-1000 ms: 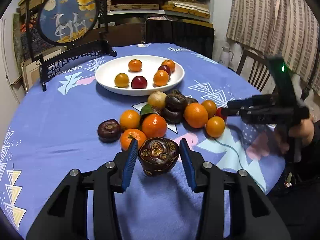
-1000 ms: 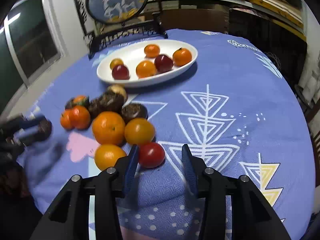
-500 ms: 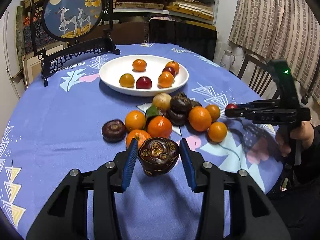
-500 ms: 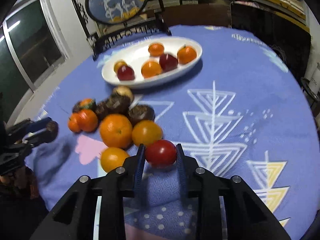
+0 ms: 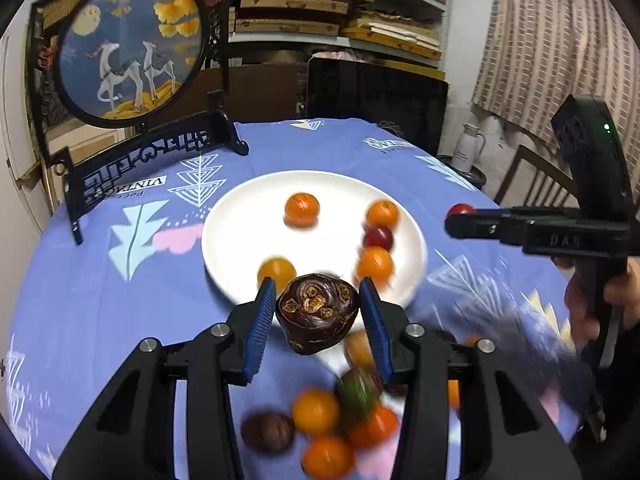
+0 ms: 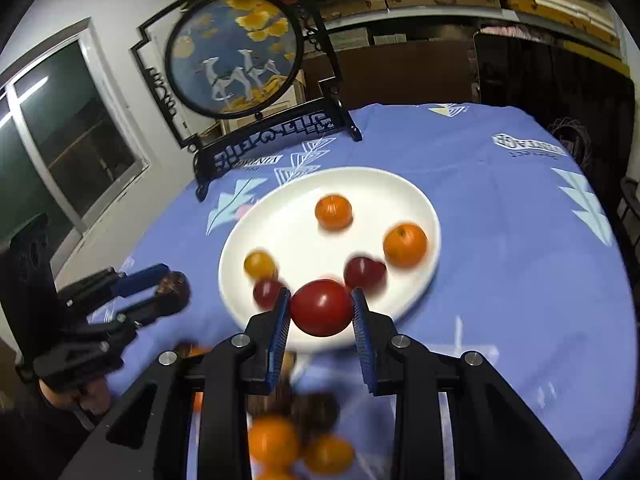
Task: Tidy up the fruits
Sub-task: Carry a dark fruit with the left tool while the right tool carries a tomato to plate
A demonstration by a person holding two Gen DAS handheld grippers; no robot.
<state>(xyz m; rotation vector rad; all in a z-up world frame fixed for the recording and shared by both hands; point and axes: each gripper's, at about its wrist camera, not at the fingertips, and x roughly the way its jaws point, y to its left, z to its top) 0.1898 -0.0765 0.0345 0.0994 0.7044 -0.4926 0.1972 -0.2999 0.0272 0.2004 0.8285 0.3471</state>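
Hand-held gripper (image 6: pixel 321 312) clamping red tomato (image 6: pixel 321 307), white plate (image 6: pixel 288 232)

Looking forward along each gripper's fingers, raised close above the near edge of the white plate (image 5: pixel 224 216) (image 6: pixel 400 184), facing the round screen (image 5: pixel 132 44) (image 6: pixel 234 50); left view from the left, right opposite; plate and screen shared

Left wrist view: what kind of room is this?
Probably a lived-in home dining room, not a lab: a round table under a printed blue tablecloth, a decorative round horse screen on it, and a wooden chair beside a curtained window.
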